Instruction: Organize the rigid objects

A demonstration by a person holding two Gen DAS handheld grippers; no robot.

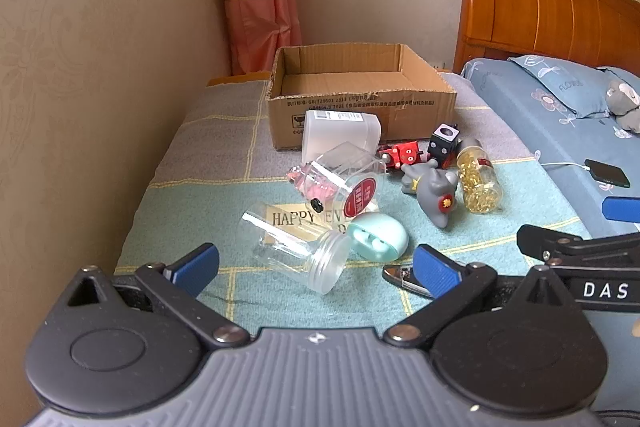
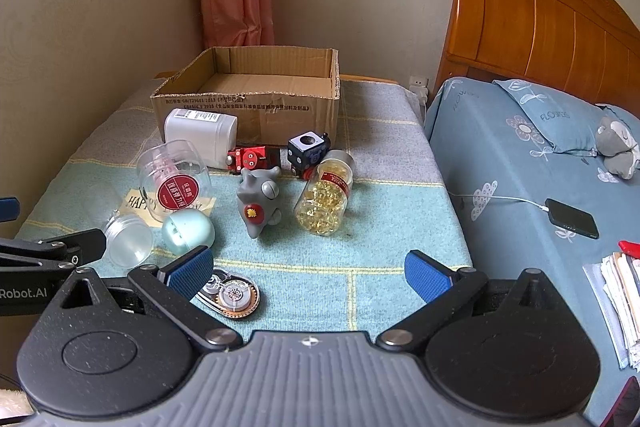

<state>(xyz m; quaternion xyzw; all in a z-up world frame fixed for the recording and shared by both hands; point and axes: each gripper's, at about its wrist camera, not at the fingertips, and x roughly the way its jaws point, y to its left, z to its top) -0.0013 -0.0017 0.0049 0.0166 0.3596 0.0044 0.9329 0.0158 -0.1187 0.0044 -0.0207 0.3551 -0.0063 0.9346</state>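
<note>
- Objects lie scattered on a checked blanket (image 2: 320, 267) in front of both grippers, and nothing sits between any fingers.
- The left gripper (image 1: 316, 267) is spread wide and holds nothing; a clear empty jar (image 1: 294, 251) lies on its side just ahead, between the blue pads.
- A mint green egg-shaped case (image 1: 378, 237) touches the mouth of this jar, and a nail clipper (image 1: 400, 279) lies partly hidden behind the right-side pad.
- The right gripper (image 2: 308, 273) is also released and empty; a correction tape dispenser (image 2: 232, 297) lies just beside its left-side pad.
- Farther ahead of the right gripper: one grey shark toy (image 2: 258, 197), and one bottle of golden capsules (image 2: 324, 197) lying on its side.
- Behind them: one red toy train (image 2: 254, 157), and one black cube toy (image 2: 308, 149).
- One clear jar with a red label (image 2: 174, 179) lies on a "HAPPY" card (image 2: 138, 203), and one white plastic container (image 2: 200, 133) stands near the box.
- One open cardboard box (image 2: 248, 107) stands at the far side, close to the wall; its inside looks empty.
- By count: two clear jars, one capsule bottle, one white container, three toys.
- A phone (image 2: 572, 219) on a cable lies on the bed (image 2: 500, 187), well apart.
</note>
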